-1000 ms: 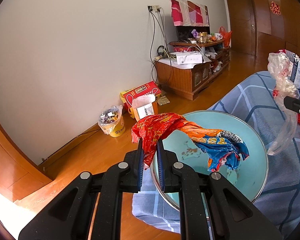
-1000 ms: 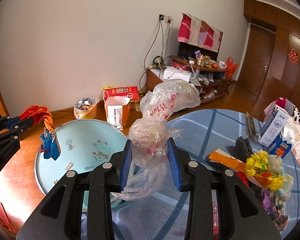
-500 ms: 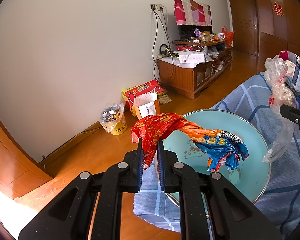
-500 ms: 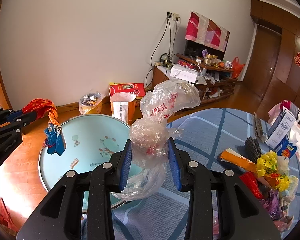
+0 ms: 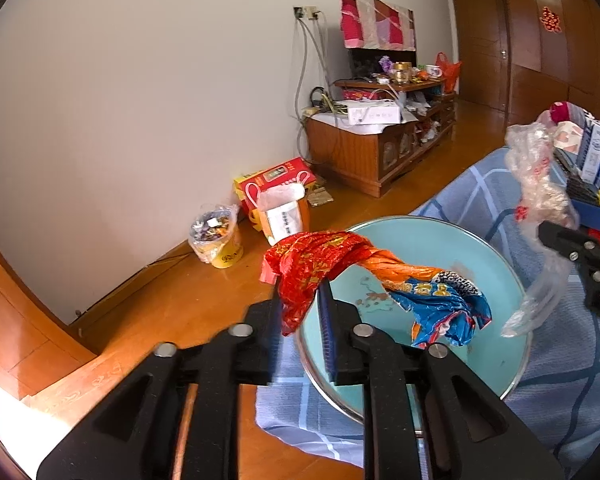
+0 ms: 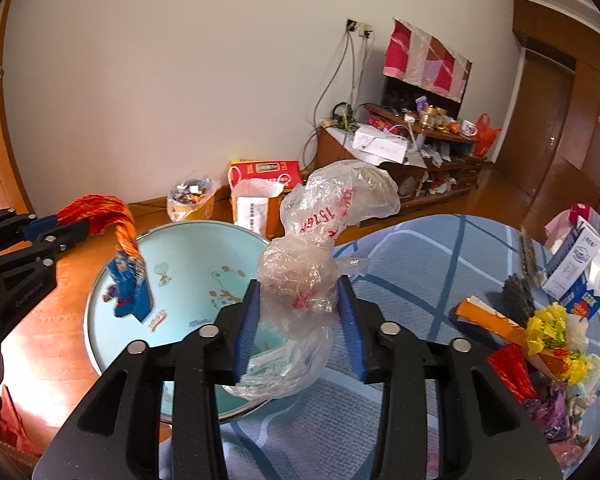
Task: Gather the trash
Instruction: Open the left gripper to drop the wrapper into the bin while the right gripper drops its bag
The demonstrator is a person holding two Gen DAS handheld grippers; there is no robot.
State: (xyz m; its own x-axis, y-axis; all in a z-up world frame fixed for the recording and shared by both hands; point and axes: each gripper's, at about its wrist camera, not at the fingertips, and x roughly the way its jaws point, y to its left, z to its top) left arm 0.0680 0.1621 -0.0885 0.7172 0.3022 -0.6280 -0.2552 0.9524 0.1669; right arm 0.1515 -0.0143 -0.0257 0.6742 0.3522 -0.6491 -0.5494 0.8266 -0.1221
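Both sets of jaws have just been opening over the basin (image 6: 100, 304).
Left gripper (image 5: 300, 312) loosens around the red wrapper (image 5: 320, 264); right gripper (image 6: 298, 320), frame centre, parts beside the clear bag (image 6: 300, 276). Both are light, soft and crinkly; pinch bunched folds.

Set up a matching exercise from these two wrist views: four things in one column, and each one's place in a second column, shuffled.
Things:
1. red and blue wrapper
2. clear plastic bag
3. light blue basin
4. yellow paper flowers

Places:
A. on the blue checked cloth, at the table's edge
B. between the left gripper's fingers, hanging over the basin
C. among the clutter at the right of the table
D. between the right gripper's fingers

Pairs: 1-B, 2-D, 3-A, 4-C
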